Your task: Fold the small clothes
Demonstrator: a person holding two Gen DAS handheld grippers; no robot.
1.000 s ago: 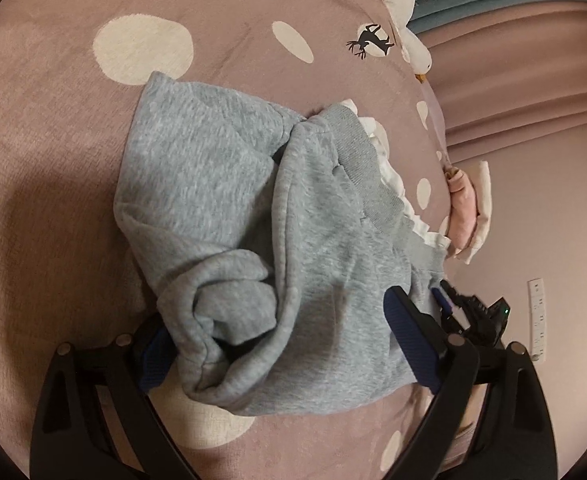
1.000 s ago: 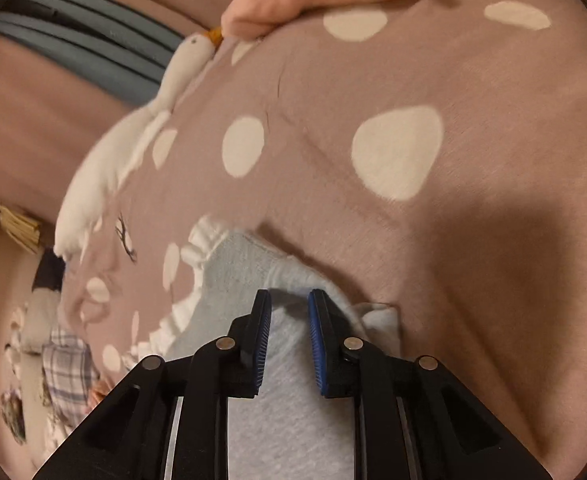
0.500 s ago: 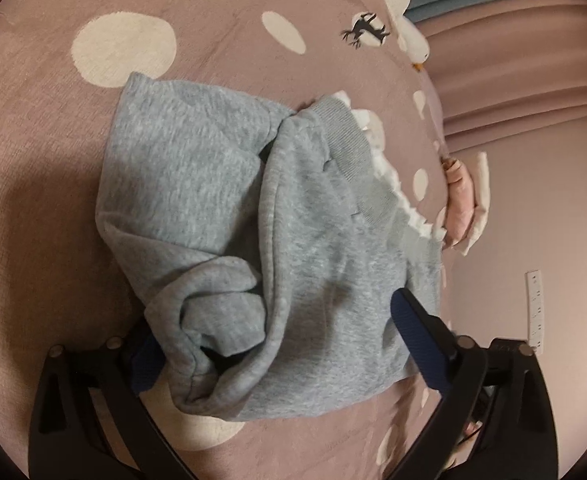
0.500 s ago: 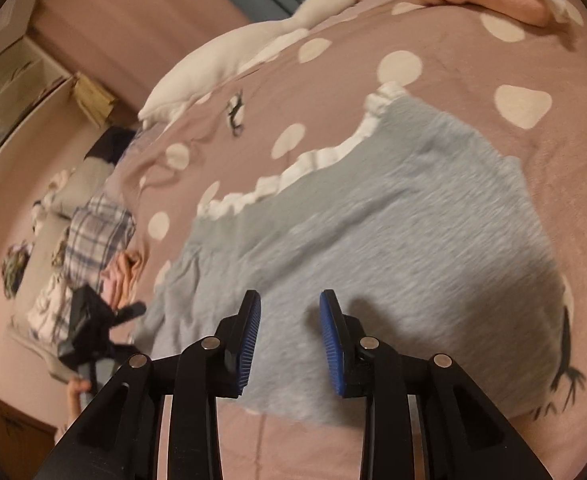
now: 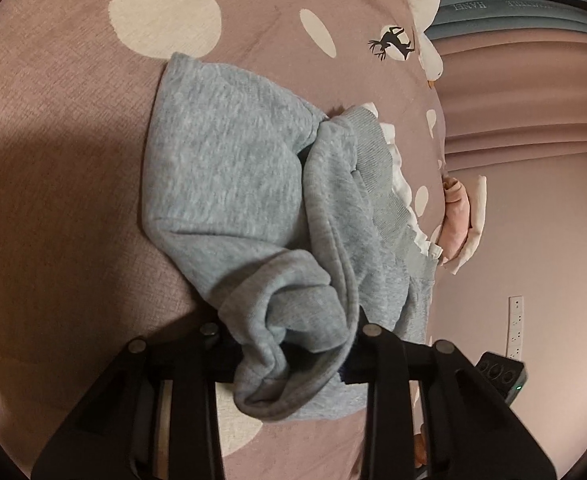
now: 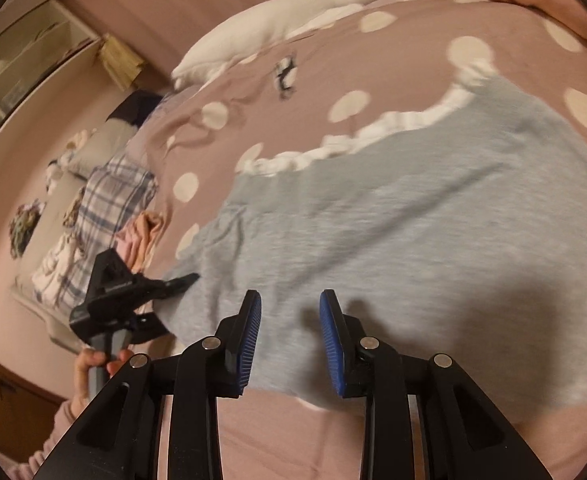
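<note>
A small grey sweatshirt (image 5: 229, 184) with a white ruffled hem lies on the pink polka-dot bedspread (image 5: 53, 160). In the left wrist view my left gripper (image 5: 293, 360) is shut on a bunched sleeve of the sweatshirt near its lower edge; the blue pads are hidden by cloth. In the right wrist view the sweatshirt (image 6: 413, 216) lies spread out, its white ruffle (image 6: 373, 132) along the far edge. My right gripper (image 6: 289, 340) is open and empty above the near edge of the cloth. The left gripper (image 6: 133, 292) shows at the cloth's left corner.
A white goose plush (image 6: 293, 20) lies at the far side of the bed. A pink folded garment (image 5: 457, 220) sits at the bed's edge. A plaid cloth pile (image 6: 105, 208) and pink clothes (image 6: 141, 236) lie at the left. A power strip (image 5: 515, 328) hangs on the wall.
My left gripper has closed from wide open onto the bunched sleeve. My right gripper let go of the cloth, opened and drew back above the sweatshirt's near edge.
</note>
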